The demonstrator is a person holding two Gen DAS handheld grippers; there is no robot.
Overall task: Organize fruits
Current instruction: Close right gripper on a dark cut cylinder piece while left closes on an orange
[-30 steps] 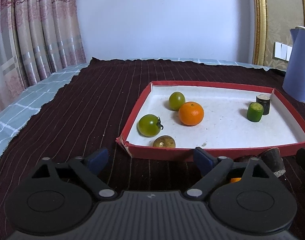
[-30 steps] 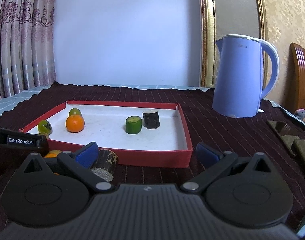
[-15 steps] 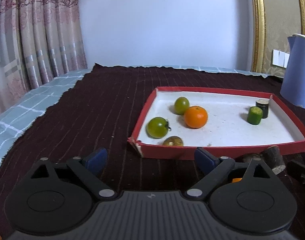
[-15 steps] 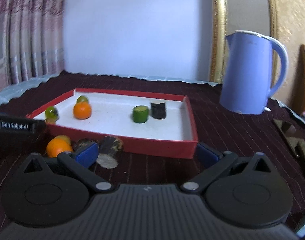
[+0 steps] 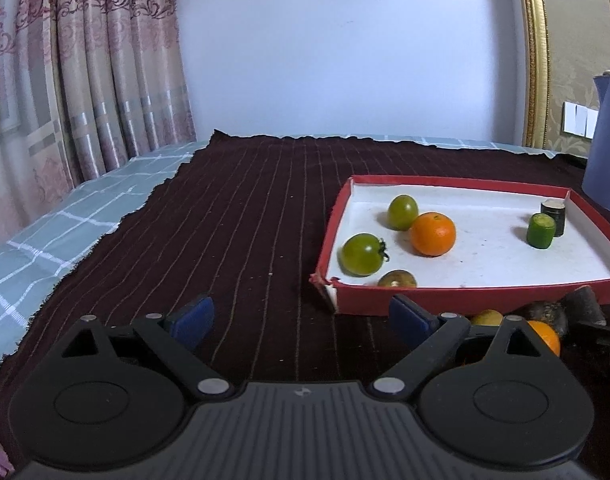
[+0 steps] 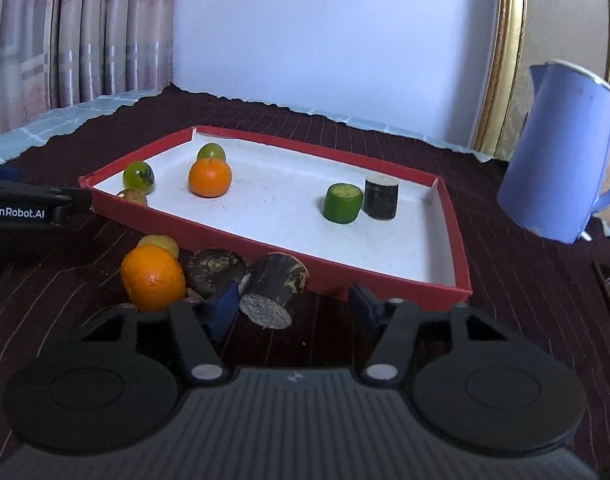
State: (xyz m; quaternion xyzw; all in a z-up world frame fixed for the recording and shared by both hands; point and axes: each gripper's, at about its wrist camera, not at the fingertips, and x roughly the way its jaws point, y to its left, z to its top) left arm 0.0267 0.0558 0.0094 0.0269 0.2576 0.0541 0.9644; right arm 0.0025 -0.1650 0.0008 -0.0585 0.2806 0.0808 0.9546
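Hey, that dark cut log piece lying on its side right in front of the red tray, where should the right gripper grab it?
Grip the dark log piece across its round sides, mid-length, coming from its pale cut end; the closing right gripper has nothing between its pads yet.

Red tray (image 6: pixel 385 276) holding orange (image 6: pixel 209 178), green tomatoes (image 6: pixel 138 175), loose orange (image 6: pixel 153 278) outside it
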